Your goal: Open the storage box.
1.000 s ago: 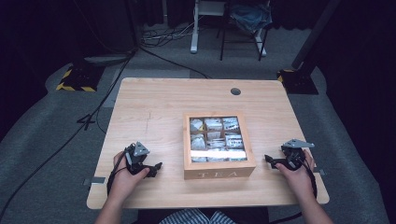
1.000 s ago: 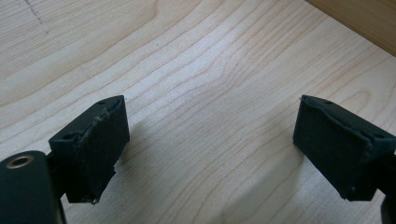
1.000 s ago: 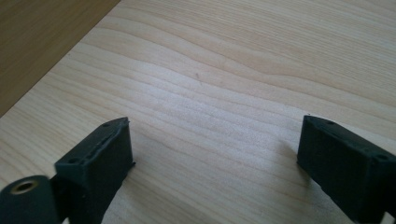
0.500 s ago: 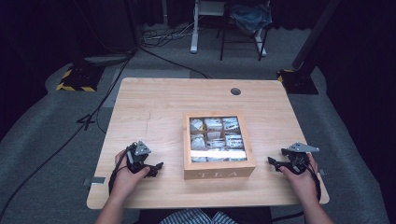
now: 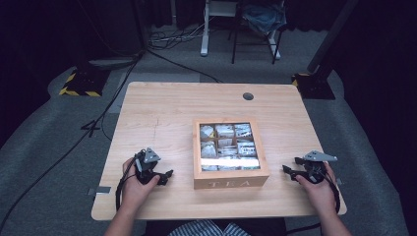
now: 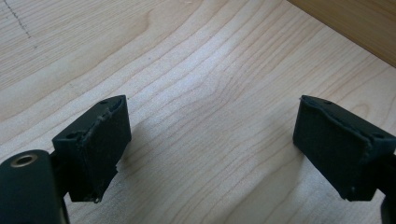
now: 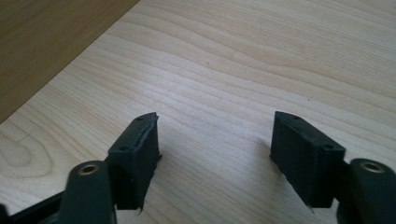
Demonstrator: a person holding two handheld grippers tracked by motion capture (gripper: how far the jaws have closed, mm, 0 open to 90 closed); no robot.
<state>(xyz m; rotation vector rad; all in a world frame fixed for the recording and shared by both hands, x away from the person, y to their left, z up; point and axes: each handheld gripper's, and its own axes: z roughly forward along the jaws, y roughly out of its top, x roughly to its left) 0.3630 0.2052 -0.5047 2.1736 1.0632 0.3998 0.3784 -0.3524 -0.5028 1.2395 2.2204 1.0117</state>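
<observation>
A wooden tea box (image 5: 230, 183) marked TEA stands at the table's front middle, with several tea bags showing through its clear lid. My left gripper (image 5: 166, 176) rests on the table to the box's left and points toward it. Its jaws stand open over bare wood (image 6: 212, 121), and the box's side (image 6: 355, 23) lies ahead. My right gripper (image 5: 291, 167) sits to the box's right, near the table's right edge. Its jaws (image 7: 215, 128) are open and have just been closing, with nothing between them. The box's side (image 7: 46, 42) shows beyond the left jaw.
The light wooden table (image 5: 162, 113) has a round cable hole (image 5: 248, 96) near its far edge. Behind the table are a chair (image 5: 255, 24) and a desk frame (image 5: 205, 29). Cables (image 5: 98, 123) run across the grey floor at the left.
The right hand has drawn slightly back toward the table's front edge, and its jaws stand closer together. The left hand and the box have not moved.
</observation>
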